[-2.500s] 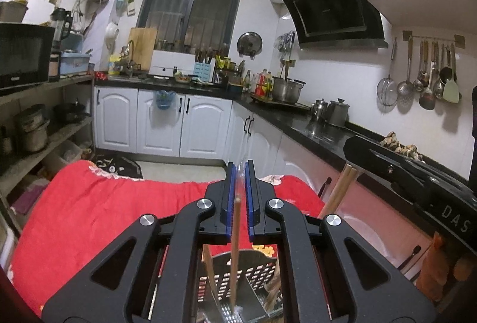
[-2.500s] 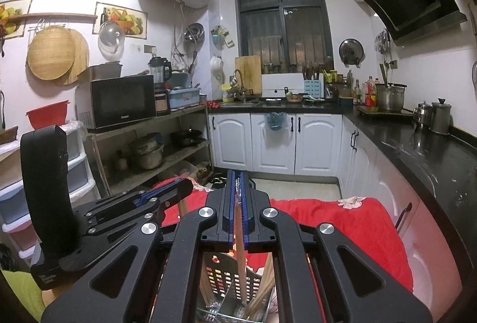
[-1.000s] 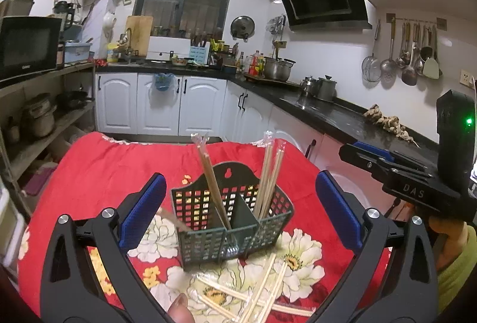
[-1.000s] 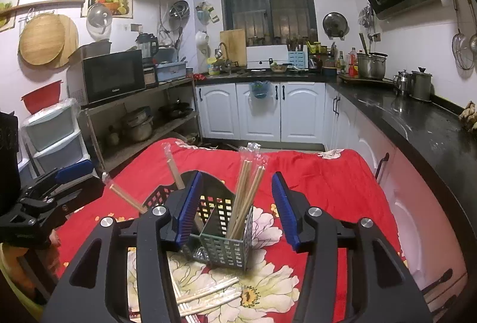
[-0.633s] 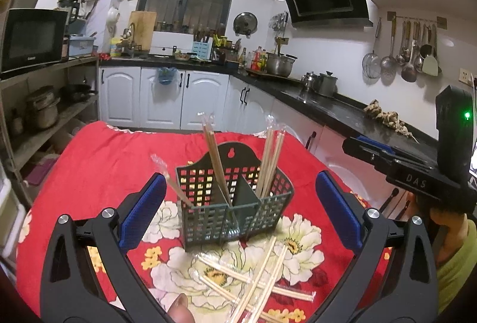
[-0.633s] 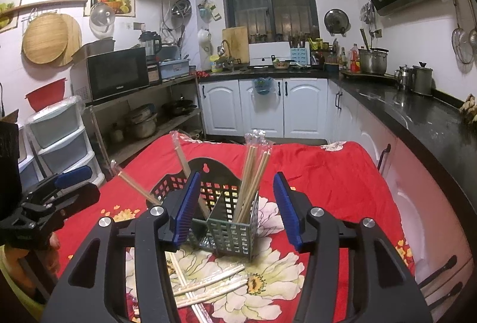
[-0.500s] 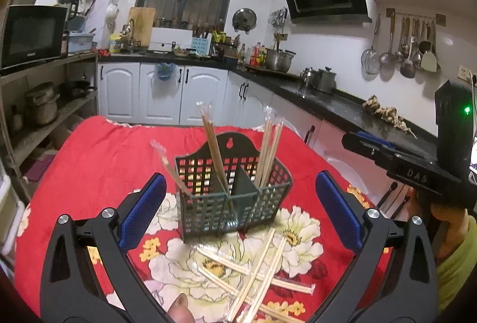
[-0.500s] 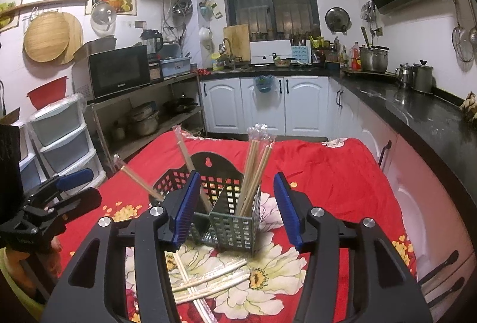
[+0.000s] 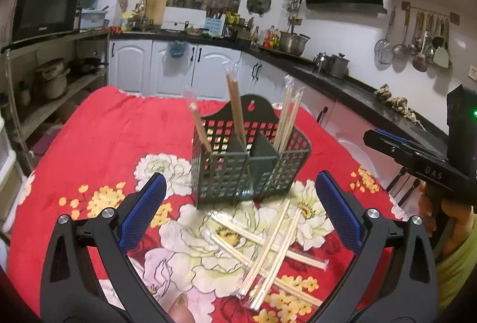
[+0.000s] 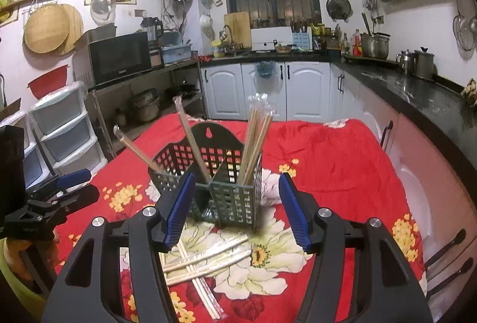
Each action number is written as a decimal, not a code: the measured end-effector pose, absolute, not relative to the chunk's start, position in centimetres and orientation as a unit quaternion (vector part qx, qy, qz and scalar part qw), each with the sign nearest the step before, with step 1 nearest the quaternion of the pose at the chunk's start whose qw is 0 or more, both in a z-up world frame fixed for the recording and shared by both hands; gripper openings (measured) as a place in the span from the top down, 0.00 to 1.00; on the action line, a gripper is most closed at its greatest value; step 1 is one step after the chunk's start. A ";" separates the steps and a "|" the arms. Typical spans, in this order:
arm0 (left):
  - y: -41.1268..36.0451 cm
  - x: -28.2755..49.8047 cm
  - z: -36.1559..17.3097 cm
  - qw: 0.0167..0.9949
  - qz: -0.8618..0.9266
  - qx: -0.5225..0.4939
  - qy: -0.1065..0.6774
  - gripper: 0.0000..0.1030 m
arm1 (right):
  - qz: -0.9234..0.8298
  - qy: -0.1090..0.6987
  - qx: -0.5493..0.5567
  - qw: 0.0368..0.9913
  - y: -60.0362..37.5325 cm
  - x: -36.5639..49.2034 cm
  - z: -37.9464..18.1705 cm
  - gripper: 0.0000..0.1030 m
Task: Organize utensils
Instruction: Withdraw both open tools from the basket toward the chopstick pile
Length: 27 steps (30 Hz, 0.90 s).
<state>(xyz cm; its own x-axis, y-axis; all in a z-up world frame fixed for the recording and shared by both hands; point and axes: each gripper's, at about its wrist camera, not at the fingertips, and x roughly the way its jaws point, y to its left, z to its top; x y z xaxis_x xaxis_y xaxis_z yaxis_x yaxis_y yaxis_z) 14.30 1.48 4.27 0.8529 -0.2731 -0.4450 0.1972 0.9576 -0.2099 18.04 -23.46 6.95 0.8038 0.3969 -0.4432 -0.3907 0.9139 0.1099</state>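
Observation:
A dark grey two-compartment mesh basket (image 9: 226,171) (image 10: 235,203) stands on the red floral cloth (image 9: 104,138). Wrapped chopsticks stand in it: a bundle (image 10: 256,138) in the right compartment, single pairs (image 9: 235,111) leaning in the left. Several more wrapped chopsticks (image 9: 268,242) (image 10: 205,260) lie crossed on the cloth in front of it. My left gripper (image 9: 240,182) hovers wide open before the basket, holding nothing. My right gripper (image 10: 235,182) is open too, its jaws still opening, with nothing pressed between them. Each gripper shows in the other's view: right (image 9: 387,144), left (image 10: 74,177).
A black kitchen counter (image 10: 417,90) runs along the right of the table. Shelves with a microwave (image 10: 119,60) and plastic drawers (image 10: 65,132) stand on the left. White cabinets (image 9: 179,69) line the far wall. A person's hand (image 9: 453,209) holds the right gripper.
Both grippers were shut on wrapped chopsticks above the basket; they have opened, drawn back and sunk. Those chopsticks now stand in the basket, and the loose pile has come into view.

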 end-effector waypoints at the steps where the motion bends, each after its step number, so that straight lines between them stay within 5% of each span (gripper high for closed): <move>1: 1.6 14.3 4.0 0.958 -0.123 -0.081 0.246 0.10 | 0.207 0.238 0.007 0.949 -23.4 18.0 6.8 0.45; 27: 2.9 12.6 -2.7 0.926 -0.124 -0.103 0.342 0.10 | 0.214 0.301 -0.017 0.929 -22.2 16.7 1.3 0.45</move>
